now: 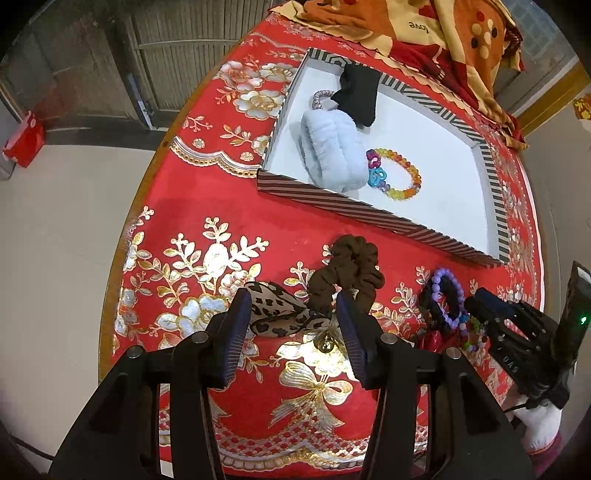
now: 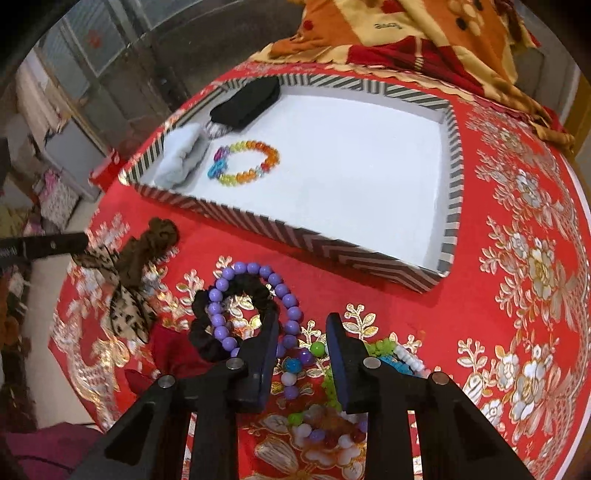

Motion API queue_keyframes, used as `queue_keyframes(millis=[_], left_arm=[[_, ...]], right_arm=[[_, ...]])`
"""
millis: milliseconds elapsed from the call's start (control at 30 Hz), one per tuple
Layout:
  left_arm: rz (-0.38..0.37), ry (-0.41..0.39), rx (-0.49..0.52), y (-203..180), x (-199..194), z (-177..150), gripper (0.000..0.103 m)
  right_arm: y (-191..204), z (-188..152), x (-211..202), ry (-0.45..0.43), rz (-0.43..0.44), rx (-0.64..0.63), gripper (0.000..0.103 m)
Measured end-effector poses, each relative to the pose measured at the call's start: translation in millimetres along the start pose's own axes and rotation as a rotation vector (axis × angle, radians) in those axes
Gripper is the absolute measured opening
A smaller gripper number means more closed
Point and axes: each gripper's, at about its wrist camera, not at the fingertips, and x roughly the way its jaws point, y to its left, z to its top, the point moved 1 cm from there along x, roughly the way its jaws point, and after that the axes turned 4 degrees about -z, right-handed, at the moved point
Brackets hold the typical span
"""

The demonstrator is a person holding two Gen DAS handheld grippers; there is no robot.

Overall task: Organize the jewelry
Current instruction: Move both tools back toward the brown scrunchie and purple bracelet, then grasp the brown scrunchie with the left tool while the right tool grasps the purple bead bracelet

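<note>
We hold the left gripper (image 1: pixel 291 325) open over the leopard bow (image 1: pixel 280 314), and the right gripper (image 2: pixel 301 332) open over the purple bracelet (image 2: pixel 255 306), near the tray's (image 2: pixel 332 251) front edge.

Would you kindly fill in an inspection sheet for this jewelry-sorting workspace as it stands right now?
Surface: round table under a red cloth with gold flowers.
Job's things: striped tray holds a multicolour bead bracelet, pale blue fluffy band and black fabric piece. Outside it: brown scrunchie, leopard-print bow, purple bead bracelet over a black scrunchie, more mixed beads.
Clutter: patterned orange blanket at the far edge.
Grippers: left tongs open at the bow and brown scrunchie; right tongs open over the beads.
Cables: nothing seen.
Surroundings: red box on the floor.
</note>
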Motion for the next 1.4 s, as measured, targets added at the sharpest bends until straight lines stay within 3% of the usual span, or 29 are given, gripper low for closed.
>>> queue_keyframes(millis=[267,533,633,733,900,967,1000,1033,1400], left_arm=[[-0.001,0.021,0.006,-4.6,8.2,3.5,0.047],[-0.009,0.072,0.067,-19.7,24.4,2.2,0.05],[-0.011,0.084,0.093,-28.5,31.0,1.5,0.053],[-0.009,0.103,0.134,-40.5,40.3,0.9,0.055],[0.039,0.122,0.186,-50.4,57.3,-0.3,0.055],[0.037,0.113,0.195,-51.3,60.8,-0.5,0.048],[0.031,0.114,0.193,-51.0,62.0,-0.3,0.033],[0.023,0.125,0.187,-51.4,64.5,0.6,0.028],[-0.045,0.033,0.176,-45.2,23.2,5.5,0.021]], right_arm=[[6.4,5.5,18.2,0.029,-0.091,-0.108,0.021],[9.9,10.6,21.9,0.033,-0.083,-0.148,0.014],[8.4,13.4,22.1,0.026,-0.067,-0.137,0.009],[-5.1,12.9,21.0,0.007,0.003,-0.056,0.009],[-13.6,11.9,20.5,0.005,0.057,0.001,0.009],[-14.2,11.0,18.1,0.001,0.067,0.013,0.009],[-13.0,10.8,15.8,0.0,0.075,0.015,0.009],[-11.7,10.9,12.8,-0.003,0.079,0.015,0.009],[4.1,21.0,-47.7,-0.104,0.13,0.006,0.009]])
